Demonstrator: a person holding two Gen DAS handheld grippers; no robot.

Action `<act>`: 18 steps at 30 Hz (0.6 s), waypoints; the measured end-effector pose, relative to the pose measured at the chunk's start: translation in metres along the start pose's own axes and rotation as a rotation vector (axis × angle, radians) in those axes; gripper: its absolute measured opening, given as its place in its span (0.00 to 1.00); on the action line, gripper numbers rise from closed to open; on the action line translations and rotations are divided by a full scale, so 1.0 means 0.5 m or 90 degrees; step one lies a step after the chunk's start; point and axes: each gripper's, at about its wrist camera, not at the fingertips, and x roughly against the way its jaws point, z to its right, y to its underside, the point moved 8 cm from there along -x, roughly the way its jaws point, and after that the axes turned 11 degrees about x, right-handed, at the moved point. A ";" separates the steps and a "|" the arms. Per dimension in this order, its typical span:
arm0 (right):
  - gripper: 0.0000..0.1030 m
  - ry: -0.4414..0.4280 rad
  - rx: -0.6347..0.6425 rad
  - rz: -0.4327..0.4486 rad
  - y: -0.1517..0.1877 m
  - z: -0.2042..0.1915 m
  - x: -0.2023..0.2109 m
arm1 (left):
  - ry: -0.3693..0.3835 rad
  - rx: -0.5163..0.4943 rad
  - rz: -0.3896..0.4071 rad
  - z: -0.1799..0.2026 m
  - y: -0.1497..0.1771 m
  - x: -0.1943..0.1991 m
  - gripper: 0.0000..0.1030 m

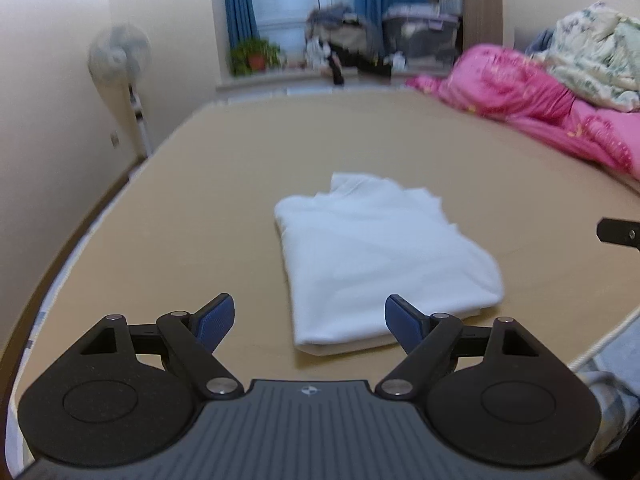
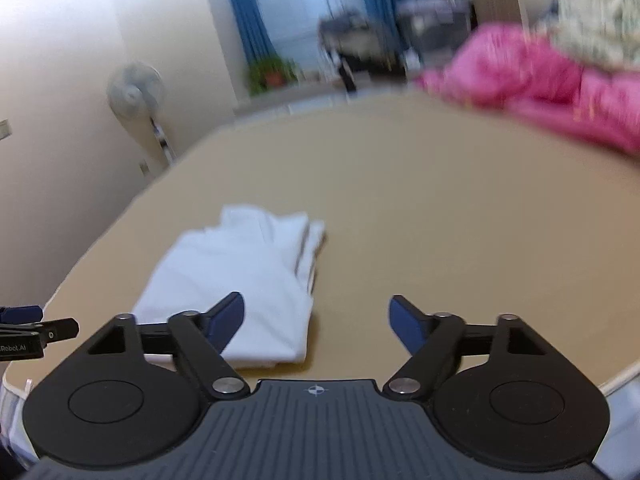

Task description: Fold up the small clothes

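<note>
A white garment [image 1: 376,252] lies folded into a rectangle on the tan bed surface [image 1: 200,220]. My left gripper [image 1: 310,320] is open and empty, just short of the garment's near edge. In the right wrist view the same garment [image 2: 240,280] lies ahead and to the left. My right gripper [image 2: 318,320] is open and empty, with its left finger over the garment's near right corner. A part of the right gripper [image 1: 618,232] shows at the right edge of the left wrist view. A part of the left gripper [image 2: 28,332] shows at the left edge of the right wrist view.
A pink quilt [image 1: 532,96] and a pale floral blanket [image 1: 596,52] are piled at the far right of the bed. A standing fan [image 1: 120,56] is by the left wall. A potted plant [image 1: 256,54], blue curtains and clutter are beyond the bed's far end.
</note>
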 end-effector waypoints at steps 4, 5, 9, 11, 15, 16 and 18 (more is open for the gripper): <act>0.87 0.002 0.035 0.038 0.014 -0.019 0.059 | -0.031 0.004 0.042 0.053 0.047 0.064 0.84; 0.87 0.005 0.035 0.041 0.026 -0.022 0.067 | -0.043 0.003 0.047 0.065 0.062 0.077 0.85; 0.87 0.013 0.021 0.022 0.067 -0.041 0.077 | -0.067 0.002 0.028 0.092 0.112 0.107 0.89; 0.87 0.009 0.021 0.025 0.073 -0.051 0.077 | -0.079 0.000 0.018 0.099 0.124 0.105 0.89; 0.87 -0.010 0.037 0.026 0.086 -0.074 0.072 | -0.089 0.010 0.020 0.092 0.154 0.080 0.97; 0.87 -0.014 0.039 0.029 0.090 -0.076 0.068 | -0.082 0.012 0.010 0.087 0.162 0.070 1.00; 0.87 -0.017 0.053 0.024 0.105 -0.081 0.057 | -0.091 0.017 -0.009 0.078 0.167 0.050 1.00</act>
